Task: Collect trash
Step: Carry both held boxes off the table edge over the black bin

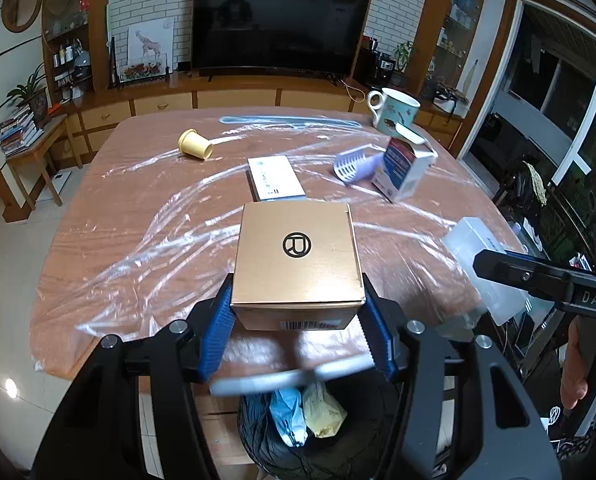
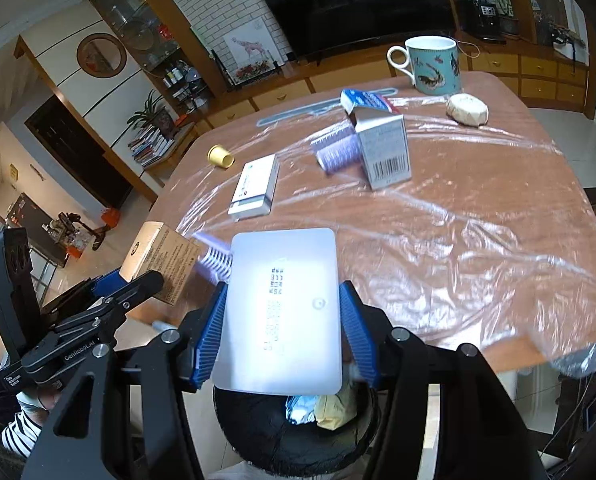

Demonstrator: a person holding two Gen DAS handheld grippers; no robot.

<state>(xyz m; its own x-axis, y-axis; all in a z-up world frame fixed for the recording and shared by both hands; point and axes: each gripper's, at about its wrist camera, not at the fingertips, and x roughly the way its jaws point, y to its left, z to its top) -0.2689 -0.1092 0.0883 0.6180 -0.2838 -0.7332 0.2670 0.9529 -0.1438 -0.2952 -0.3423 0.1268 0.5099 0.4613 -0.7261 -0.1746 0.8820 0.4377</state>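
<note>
Ribbed blue jaws on smooth kraft cardboard box (image 1: 296,258), frosted plastic case (image 2: 280,308).

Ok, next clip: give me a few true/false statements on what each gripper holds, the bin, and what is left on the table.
1. The left gripper grips a brown cardboard box. True.
2. The right gripper is empty. False: it clamps a translucent plastic case.
3. The black bin below already holds crumpled trash. True.
4. The mug lies on its side. False: it stands upright.
5. The yellow cup lies tipped over. True.
</note>
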